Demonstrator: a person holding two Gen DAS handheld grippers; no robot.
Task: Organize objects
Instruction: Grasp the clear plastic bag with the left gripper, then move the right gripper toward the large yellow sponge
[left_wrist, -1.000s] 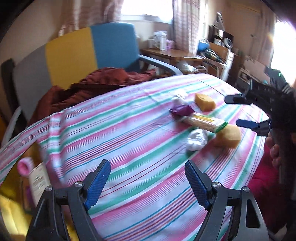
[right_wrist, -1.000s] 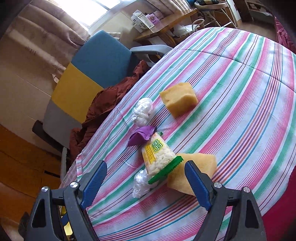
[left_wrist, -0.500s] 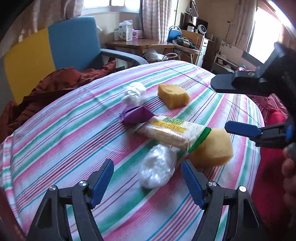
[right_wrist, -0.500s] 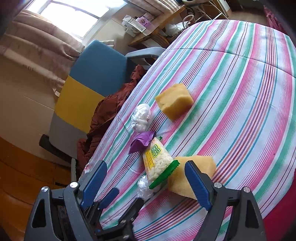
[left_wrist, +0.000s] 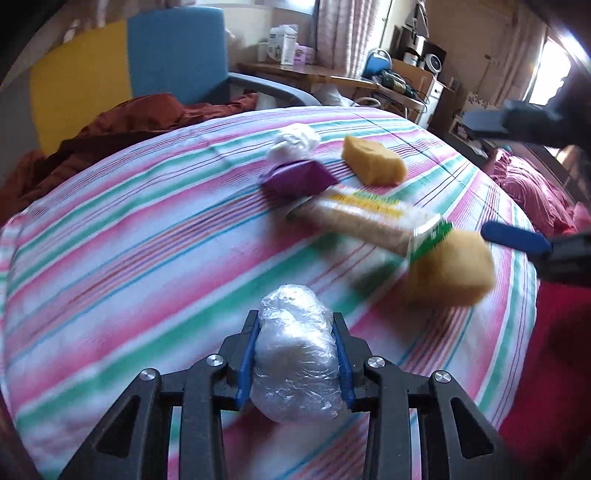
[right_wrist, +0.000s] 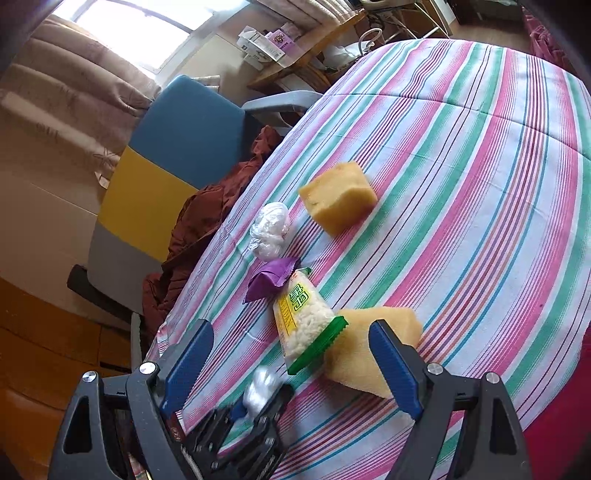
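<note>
My left gripper (left_wrist: 295, 325) is shut on a clear plastic-wrapped white ball (left_wrist: 295, 354) above the striped tablecloth (left_wrist: 129, 258); the ball also shows in the right wrist view (right_wrist: 260, 387). My right gripper (right_wrist: 291, 343) is open and empty, its fingers (left_wrist: 515, 240) near a yellow sponge (left_wrist: 450, 269) (right_wrist: 369, 343). A noodle packet (left_wrist: 365, 221) (right_wrist: 303, 321), a purple wrapper (left_wrist: 299, 179) (right_wrist: 269, 280), a second wrapped white ball (left_wrist: 295, 142) (right_wrist: 271, 229) and a second sponge (left_wrist: 373, 164) (right_wrist: 338, 195) lie on the cloth.
A blue, yellow and grey chair (left_wrist: 122, 81) with a red-brown garment (left_wrist: 122, 129) stands behind the table. A cluttered wooden desk (left_wrist: 314, 74) is at the back. A red cloth (left_wrist: 535, 192) lies beyond the table's right edge.
My left gripper moved forward to the wrapped white ball by the packet and shut on it. My right gripper stayed open near the sponge.
</note>
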